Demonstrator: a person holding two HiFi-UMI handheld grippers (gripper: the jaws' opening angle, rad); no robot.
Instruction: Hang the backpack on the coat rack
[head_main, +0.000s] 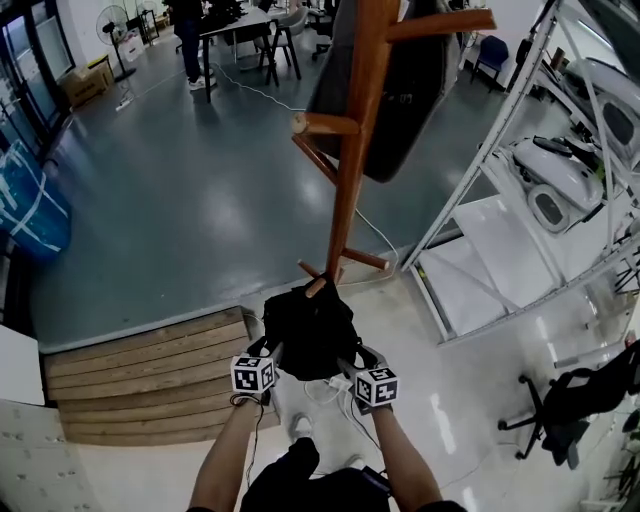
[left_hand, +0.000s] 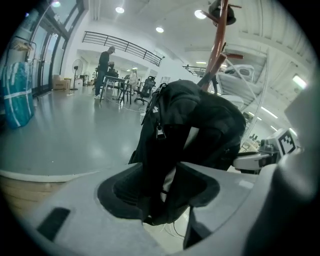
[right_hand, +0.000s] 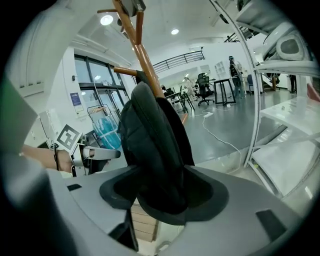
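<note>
Backpack, place: black backpack (head_main: 310, 330) on the near side of the coat rack (head_main: 350, 170), its top at the tip of the low peg (head_main: 317, 287), its body hanging below that, above the pale floor by the rack's foot.
Hang point: peg tip shows just above the pack's top in head view. Loop itself not visible, so full seating on the peg not confirmed.
Long axis: upright, roughly parallel to the rack's pole, bulk sagging downward.
Left gripper (left_hand: 160, 195): released. Jaws spread wide, a dark strap and fabric from the pack's left flank passing loosely between them, no squeeze visible.
Right gripper (right_hand: 165, 192): released as well. Jaws wide apart, the pack's right flank filling the gap, pads not pinching.
Bearing from tools: pack dead ahead and between the two grippers, pole directly beyond it, so grippers, pack and pole fall on one line.
Nearer hand: neither. Both level with each other, one at each flank, both touching or just beside the fabric.
Likely next move (judgement): straight withdrawal toward the person, along that same line and away from the pole, both sides together.
Risk (judgement): fabric lying inside either set of jaws could drag and tug the top off the peg; a sideways pull looks worse than a straight one.
Surroundings: second dark bag (head_main: 400, 100) on the rack's upper pegs, well above. Metal shelving (head_main: 520, 200) to the right, wooden steps (head_main: 150, 370) to the left, both apart from the pack.
</note>
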